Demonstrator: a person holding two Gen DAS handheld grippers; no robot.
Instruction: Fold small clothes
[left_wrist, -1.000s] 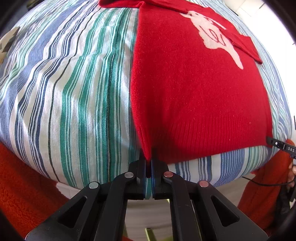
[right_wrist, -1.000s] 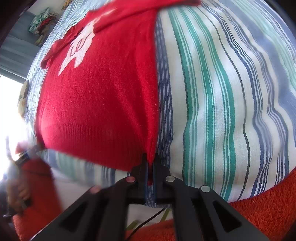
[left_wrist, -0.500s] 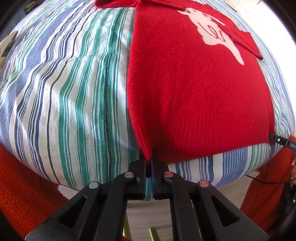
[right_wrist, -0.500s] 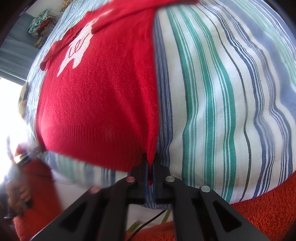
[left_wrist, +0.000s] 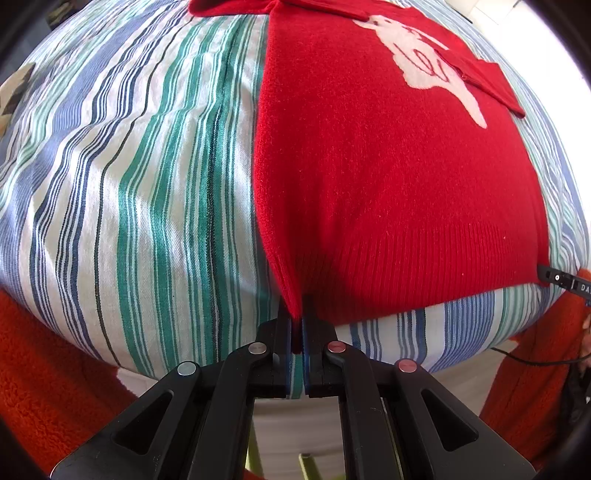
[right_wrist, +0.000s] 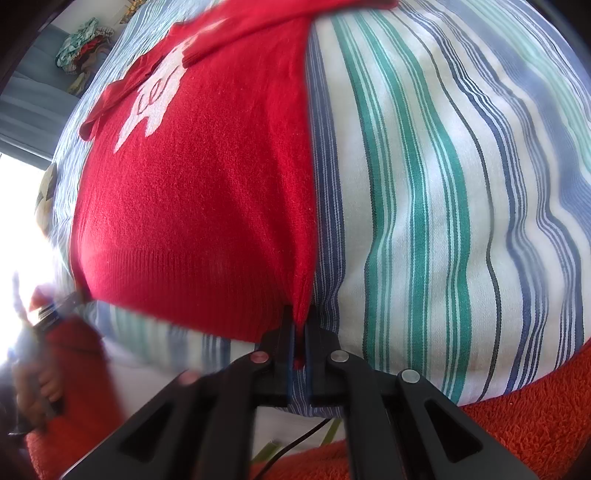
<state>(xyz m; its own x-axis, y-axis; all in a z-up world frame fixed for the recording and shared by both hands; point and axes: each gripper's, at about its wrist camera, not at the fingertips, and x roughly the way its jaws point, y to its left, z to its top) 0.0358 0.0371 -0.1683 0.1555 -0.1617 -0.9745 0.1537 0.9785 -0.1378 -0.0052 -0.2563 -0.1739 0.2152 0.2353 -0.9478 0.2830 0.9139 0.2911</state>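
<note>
Both tongs, left and right, pinch the red sweater's 2 near hem corners.

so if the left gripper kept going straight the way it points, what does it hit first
The left gripper, already shut on the red sweater hem corner, would most likely press straight into the striped bedding beneath it, though depth is hard to judge.

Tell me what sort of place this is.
Likely a bedroom: the red sweater lies on striped bedding, and a heap of clothes sits in the background.
</note>
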